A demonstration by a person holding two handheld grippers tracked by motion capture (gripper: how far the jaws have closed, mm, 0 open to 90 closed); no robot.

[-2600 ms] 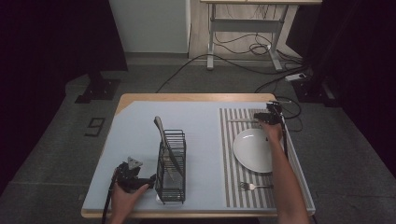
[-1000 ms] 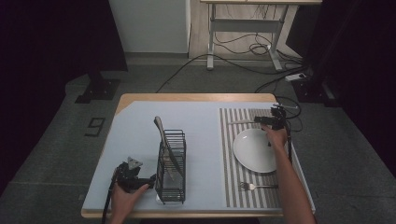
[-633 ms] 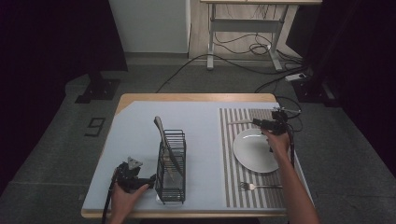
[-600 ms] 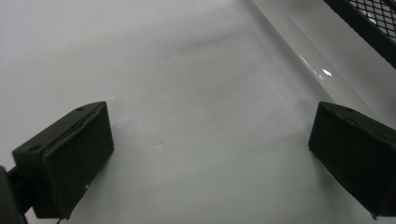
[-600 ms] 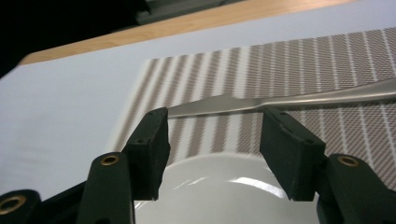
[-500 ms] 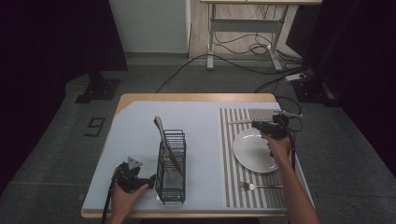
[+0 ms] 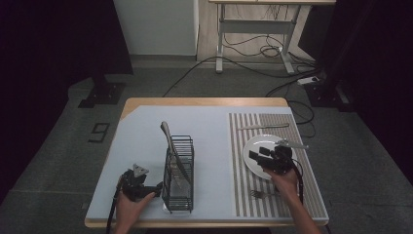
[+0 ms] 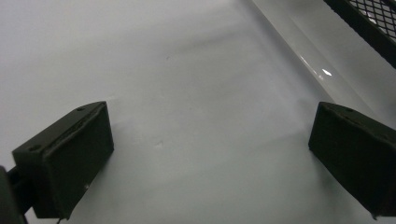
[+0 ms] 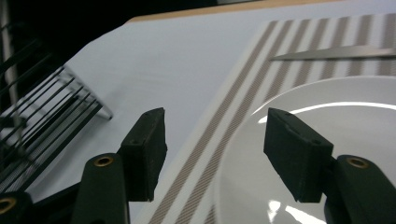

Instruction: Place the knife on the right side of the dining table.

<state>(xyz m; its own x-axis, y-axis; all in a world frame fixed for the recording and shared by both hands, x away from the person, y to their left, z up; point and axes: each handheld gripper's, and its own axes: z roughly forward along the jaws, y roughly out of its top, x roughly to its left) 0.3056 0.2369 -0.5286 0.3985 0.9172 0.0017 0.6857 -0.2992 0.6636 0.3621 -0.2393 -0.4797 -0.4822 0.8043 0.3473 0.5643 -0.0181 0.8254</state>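
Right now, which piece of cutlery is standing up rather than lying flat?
The knife in the black wire rack, leaning handle-up. The knife beyond the plate and the fork on its near side both lie flat on the striped placemat.

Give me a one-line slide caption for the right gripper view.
Open right gripper poised over the rim of a white plate on a striped placemat, knife beyond.

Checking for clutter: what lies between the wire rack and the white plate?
Nothing stands there: bare pale mat, then the striped placemat, lies between the wire rack and the white plate, in the high view.

Lab or studio: black curtains point(image 7: 58, 44), floor cables point(image 7: 253, 48), adjustable desk point(image 7: 258, 19).
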